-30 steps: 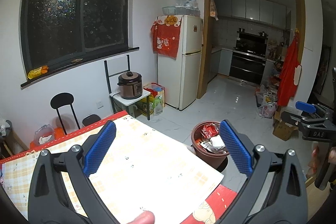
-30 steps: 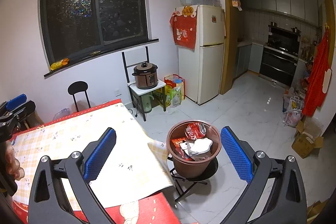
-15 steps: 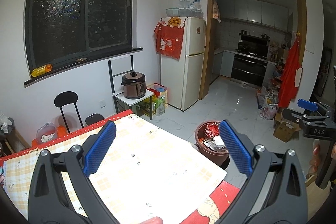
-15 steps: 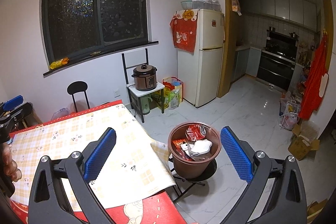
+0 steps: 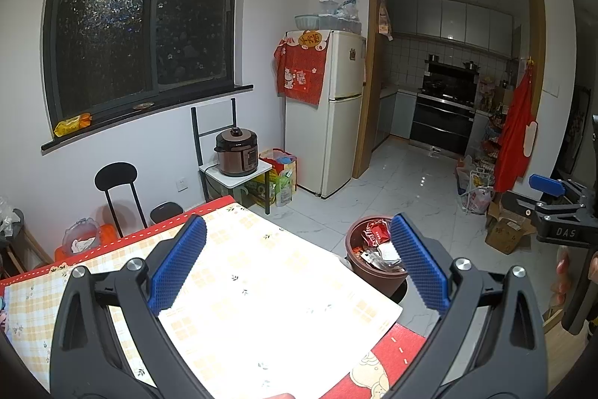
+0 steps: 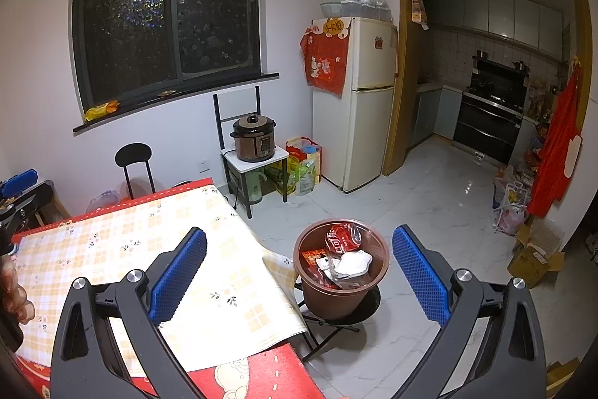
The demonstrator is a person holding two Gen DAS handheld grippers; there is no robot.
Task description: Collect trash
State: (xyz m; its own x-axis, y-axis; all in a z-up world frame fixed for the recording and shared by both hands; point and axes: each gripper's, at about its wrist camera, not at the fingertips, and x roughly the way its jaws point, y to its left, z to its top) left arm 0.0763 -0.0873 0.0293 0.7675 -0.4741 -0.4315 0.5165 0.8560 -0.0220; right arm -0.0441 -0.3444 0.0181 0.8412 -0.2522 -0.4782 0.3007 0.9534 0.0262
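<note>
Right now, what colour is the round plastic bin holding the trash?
Reddish-brown round plastic bin; the right wrist view shows it best.

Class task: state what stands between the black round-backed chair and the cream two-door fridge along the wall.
In the right wrist view, between chair and fridge: a brown pressure cooker on a small white stand, then bright shopping bags.

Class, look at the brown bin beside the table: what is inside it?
The brown bin holds a crushed red drink can, red wrappers and crumpled white paper. Anything beneath that top layer is covered, so deeper contents cannot be seen.

Trash bin partly hidden (left view); stove-side clutter indistinct.
</note>
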